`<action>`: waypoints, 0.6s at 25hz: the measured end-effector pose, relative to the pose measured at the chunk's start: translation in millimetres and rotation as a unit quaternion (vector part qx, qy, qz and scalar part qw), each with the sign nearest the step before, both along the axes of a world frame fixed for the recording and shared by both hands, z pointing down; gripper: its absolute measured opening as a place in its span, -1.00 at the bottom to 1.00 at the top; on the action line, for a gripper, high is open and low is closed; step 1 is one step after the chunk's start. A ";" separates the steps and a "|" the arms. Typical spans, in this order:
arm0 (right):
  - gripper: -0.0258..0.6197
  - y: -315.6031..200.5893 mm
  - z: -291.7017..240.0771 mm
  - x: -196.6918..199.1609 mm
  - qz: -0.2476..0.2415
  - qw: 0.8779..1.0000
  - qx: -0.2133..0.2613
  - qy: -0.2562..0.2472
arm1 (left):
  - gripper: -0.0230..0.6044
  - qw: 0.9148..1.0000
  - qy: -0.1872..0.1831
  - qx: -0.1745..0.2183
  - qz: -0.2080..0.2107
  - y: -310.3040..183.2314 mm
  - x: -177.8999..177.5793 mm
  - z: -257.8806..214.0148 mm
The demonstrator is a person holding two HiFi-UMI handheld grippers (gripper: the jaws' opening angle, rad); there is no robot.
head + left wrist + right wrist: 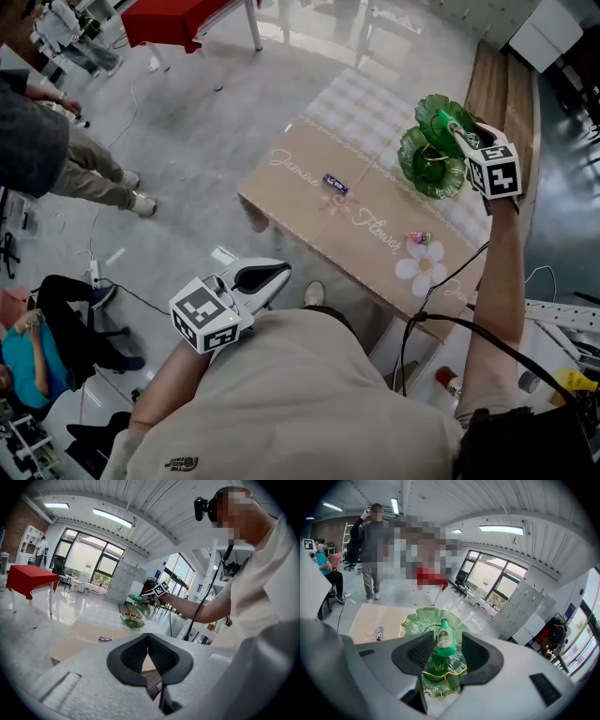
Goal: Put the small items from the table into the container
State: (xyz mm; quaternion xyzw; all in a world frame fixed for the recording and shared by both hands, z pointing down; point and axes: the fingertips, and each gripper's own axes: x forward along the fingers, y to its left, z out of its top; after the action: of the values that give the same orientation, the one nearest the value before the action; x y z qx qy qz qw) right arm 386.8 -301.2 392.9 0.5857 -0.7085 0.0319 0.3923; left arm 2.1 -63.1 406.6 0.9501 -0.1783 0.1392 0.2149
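A green two-tier leaf-shaped dish [424, 172] stands at the far right of the cardboard-covered table [375, 234]. My right gripper [457, 133] hovers over its upper tier, jaws open. A small green bottle [443, 639] lies between the jaws over the dish [415, 623], with a gap to the right pad. A purple wrapped candy [336, 184] lies mid-table, also seen in the right gripper view [379, 633]. A small pink-wrapped item [419, 239] rests near the flower print. My left gripper [272, 274] hangs off the table's near side, shut and empty [148, 637].
A standing person [56, 159] and a seated person [28, 347] are on the floor to the left. A red-covered table [178, 19] stands at the back. A wooden bench [497, 84] runs behind the dish. A black cable [441, 319] hangs by the right arm.
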 end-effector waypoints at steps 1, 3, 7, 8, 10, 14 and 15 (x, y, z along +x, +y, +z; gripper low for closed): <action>-0.32 7.2 -4.5 -2.7 0.005 1.000 0.008 -0.002 | -0.90 1.000 0.001 0.000 0.004 1.9 -1.7 -0.4; -0.32 23.4 -11.6 -11.0 0.013 1.000 0.024 -0.011 | -0.90 1.000 0.004 -0.001 0.013 6.1 -5.7 -0.7; -0.37 62.6 -14.8 -41.6 0.019 0.998 0.045 -0.048 | -0.90 0.999 0.010 -0.002 0.031 14.5 -14.5 -1.5; -0.39 74.5 -13.4 -51.6 0.020 0.997 0.047 -0.060 | -0.90 0.999 0.012 -0.002 0.036 17.3 -16.5 -2.4; -0.44 99.6 -9.5 -73.1 0.023 0.995 0.051 -0.087 | -0.90 0.999 0.015 -0.001 0.048 23.3 -20.4 -5.1; -0.59 154.4 10.1 -127.8 0.030 0.987 0.053 -0.148 | -0.90 0.998 0.022 -0.001 0.064 35.7 -34.6 -9.0; -0.66 168.9 17.6 -143.5 0.030 0.985 0.050 -0.163 | -0.90 0.998 0.024 -0.001 0.066 37.9 -37.8 -8.3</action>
State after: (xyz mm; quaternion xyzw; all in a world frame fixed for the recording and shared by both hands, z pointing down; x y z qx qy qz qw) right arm 243.3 -132.3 410.6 0.6123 -0.7462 0.1032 0.2402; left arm -35.8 -25.2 398.2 0.9626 -0.1097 0.1308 0.2104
